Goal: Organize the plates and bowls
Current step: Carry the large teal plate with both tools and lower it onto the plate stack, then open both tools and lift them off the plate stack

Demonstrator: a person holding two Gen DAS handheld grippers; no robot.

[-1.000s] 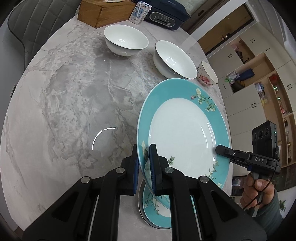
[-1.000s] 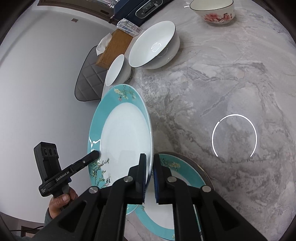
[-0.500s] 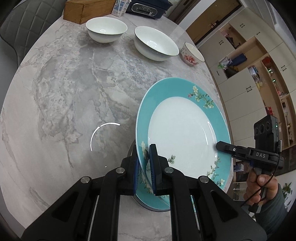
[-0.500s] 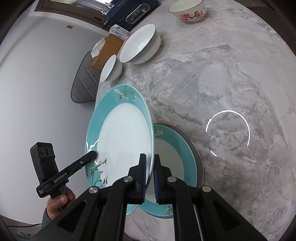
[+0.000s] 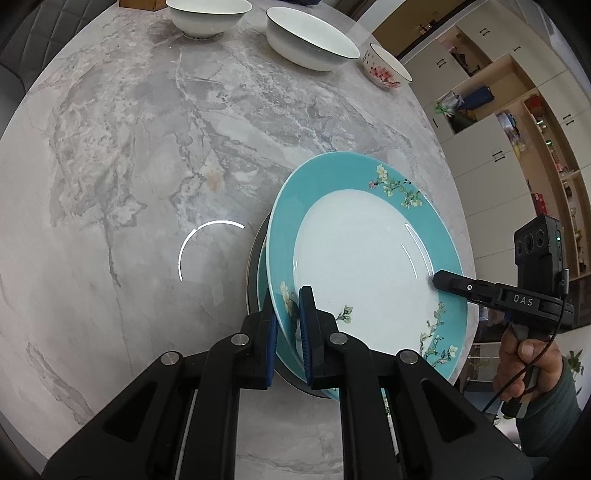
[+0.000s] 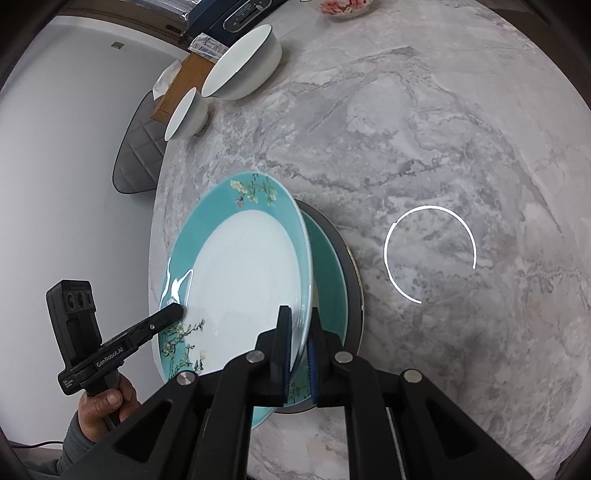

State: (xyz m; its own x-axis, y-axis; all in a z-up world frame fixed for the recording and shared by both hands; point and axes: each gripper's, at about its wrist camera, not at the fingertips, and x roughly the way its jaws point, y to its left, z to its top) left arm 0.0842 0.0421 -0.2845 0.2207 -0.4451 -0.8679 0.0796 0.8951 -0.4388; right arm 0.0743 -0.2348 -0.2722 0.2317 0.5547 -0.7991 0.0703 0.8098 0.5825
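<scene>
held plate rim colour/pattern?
Teal rim with blossom sprigs on the held plate, white centre; clearest in left wrist view.

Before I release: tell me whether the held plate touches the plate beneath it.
Cannot tell. In both wrist views the held plate overlaps the lower plate, hiding any contact or gap.

Right wrist view: teal-rimmed plate (image 6: 243, 291) gripped at opposite edges, tilted over a stack on the marble desk (image 6: 443, 147).

The right gripper (image 6: 297, 350) clamps the plate's near rim between its two fingers (image 6: 282, 347). The left gripper (image 6: 173, 314), held by a hand (image 6: 107, 402) at lower left, meets the plate's far rim. Beneath lies a second teal plate (image 6: 328, 280) on a dark plate (image 6: 354, 280). Two white bowls, one large (image 6: 242, 66) and one small (image 6: 184, 114), stand at the far edge, beside a wooden box (image 6: 177, 88). A floral bowl (image 6: 343, 5) is partly cut off at the top.
</scene>
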